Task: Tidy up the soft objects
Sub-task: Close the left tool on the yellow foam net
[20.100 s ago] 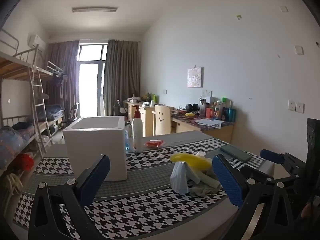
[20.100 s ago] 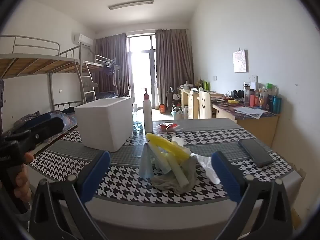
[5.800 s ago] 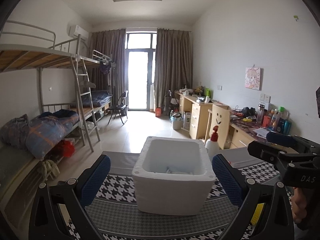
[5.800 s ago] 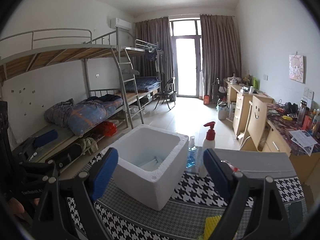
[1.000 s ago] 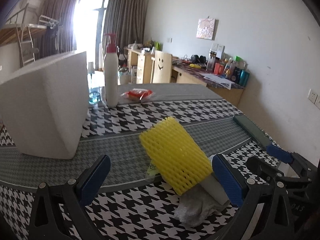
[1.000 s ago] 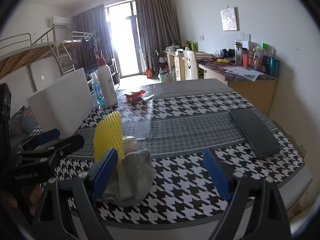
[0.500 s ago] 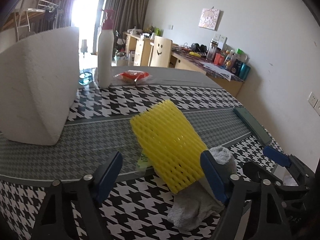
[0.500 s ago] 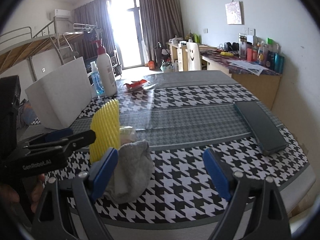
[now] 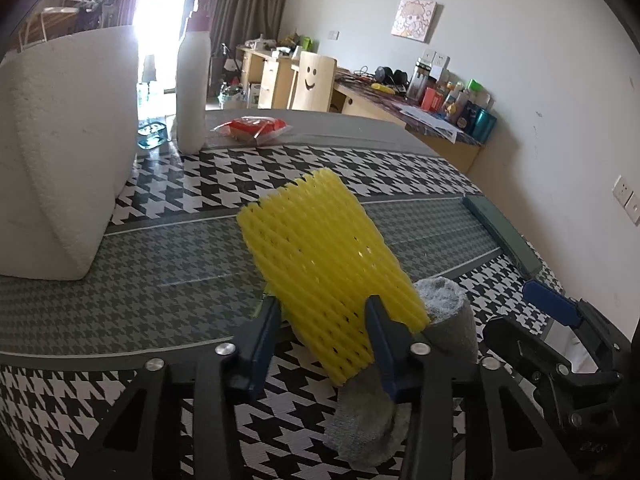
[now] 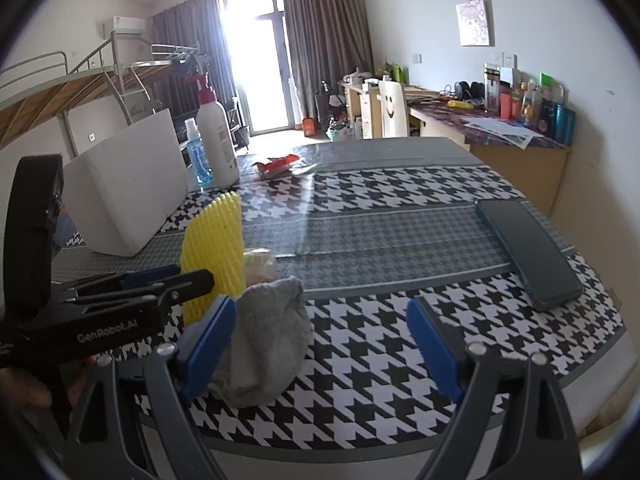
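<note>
A yellow foam net sleeve [image 9: 328, 264] stands tilted on the houndstooth table, and my left gripper [image 9: 322, 330] is shut on its lower end. The sleeve also shows in the right wrist view [image 10: 214, 248]. A grey cloth [image 9: 404, 392] lies bunched against the sleeve, also in the right wrist view [image 10: 268, 328]. A pale packet [image 10: 260, 262] sits behind the cloth. My right gripper [image 10: 320, 340] is open and empty, its left finger beside the cloth. The white foam box [image 9: 60, 148] stands at the left.
A white pump bottle [image 9: 194, 80] and a small blue bottle [image 10: 196, 152] stand by the box. A red packet [image 9: 252, 128] lies behind. A dark phone [image 10: 528, 248] lies near the table's right edge. The table's near edge is close below both grippers.
My left gripper has closed its fingers onto the yellow sleeve and moved in closer. The right gripper has stayed open and edged a little nearer the cloth.
</note>
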`<action>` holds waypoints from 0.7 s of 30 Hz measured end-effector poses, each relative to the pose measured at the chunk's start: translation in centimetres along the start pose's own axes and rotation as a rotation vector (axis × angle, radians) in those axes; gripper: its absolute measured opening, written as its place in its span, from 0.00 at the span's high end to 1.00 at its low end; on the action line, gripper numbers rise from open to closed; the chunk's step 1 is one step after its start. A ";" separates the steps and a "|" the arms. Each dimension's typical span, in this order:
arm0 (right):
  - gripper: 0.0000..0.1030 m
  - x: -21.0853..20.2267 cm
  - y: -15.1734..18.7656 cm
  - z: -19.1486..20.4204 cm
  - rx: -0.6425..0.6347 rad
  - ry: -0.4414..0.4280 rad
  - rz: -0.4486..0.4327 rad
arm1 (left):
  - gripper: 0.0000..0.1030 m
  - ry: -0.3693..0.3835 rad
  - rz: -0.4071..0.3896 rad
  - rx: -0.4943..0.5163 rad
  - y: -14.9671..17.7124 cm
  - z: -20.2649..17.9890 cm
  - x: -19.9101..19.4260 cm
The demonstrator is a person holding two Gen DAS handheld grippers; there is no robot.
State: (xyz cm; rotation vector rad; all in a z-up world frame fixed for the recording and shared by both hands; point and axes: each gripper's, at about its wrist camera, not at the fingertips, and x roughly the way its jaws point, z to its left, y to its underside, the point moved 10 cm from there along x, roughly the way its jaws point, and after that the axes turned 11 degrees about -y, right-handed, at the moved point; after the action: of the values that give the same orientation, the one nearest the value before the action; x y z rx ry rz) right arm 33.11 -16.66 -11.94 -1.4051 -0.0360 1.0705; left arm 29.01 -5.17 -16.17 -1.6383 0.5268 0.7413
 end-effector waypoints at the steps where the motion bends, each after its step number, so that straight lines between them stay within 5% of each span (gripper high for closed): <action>1: 0.13 0.0 0.1 0.1 -0.001 -0.001 0.000 | 0.59 0.001 0.000 0.002 0.0 -0.1 0.1; 11: 0.13 0.2 1.0 1.0 -0.007 -0.016 0.026 | 0.86 0.008 0.018 -0.021 0.2 0.2 0.7; 21: 0.13 -0.7 1.5 3.4 -0.039 -0.062 0.029 | 0.88 0.010 -0.032 -0.023 -0.4 1.0 -1.1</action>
State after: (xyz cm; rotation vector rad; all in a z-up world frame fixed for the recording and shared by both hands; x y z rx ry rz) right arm 29.89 -14.78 -11.92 -1.4107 -0.0818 1.1423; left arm 28.36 -4.15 -15.24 -1.6685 0.5003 0.7183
